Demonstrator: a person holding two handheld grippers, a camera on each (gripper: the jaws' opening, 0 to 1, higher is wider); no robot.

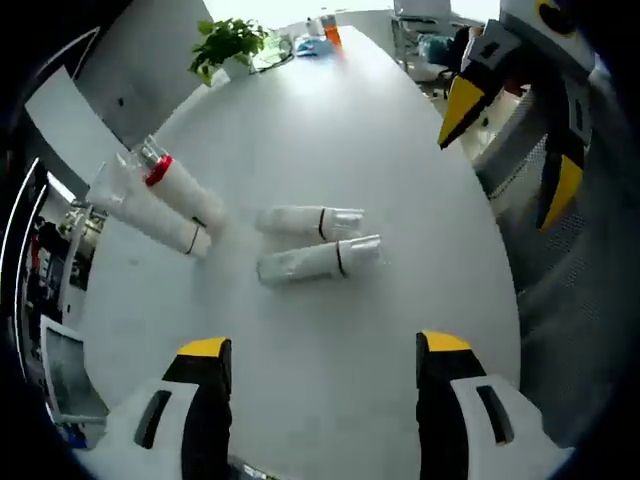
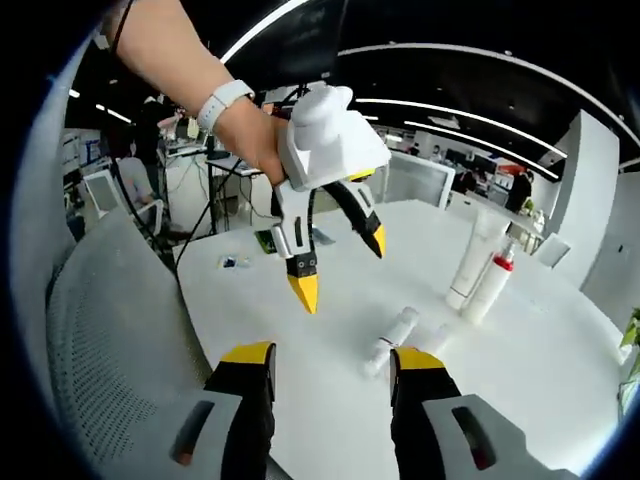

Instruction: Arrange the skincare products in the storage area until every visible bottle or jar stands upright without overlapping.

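Left gripper view: your left fingers [image 1: 320, 350] spread, empty | two bottles [image 1: 310, 222] flat on desk [image 1: 400, 180] | right fingers [image 2: 325, 360] apart, seemingly empty

Two small white bottles [image 1: 308, 240] lying flat; two tall tubes [image 2: 483, 262] upright.

Each gripper has 2 jaws with white moulded bodies, black inner faces and yellow tips, and a dark slot is set into each white shell. The left gripper [image 2: 340, 262] has a rounded white housing above its black, yellow-tipped fingers, which taper to points. The right gripper [image 1: 505, 140] shows the same white, black and yellow scheme. The hand [image 2: 245, 135] wears a white wristband [image 2: 222, 103] on a bare, sleeveless forearm.
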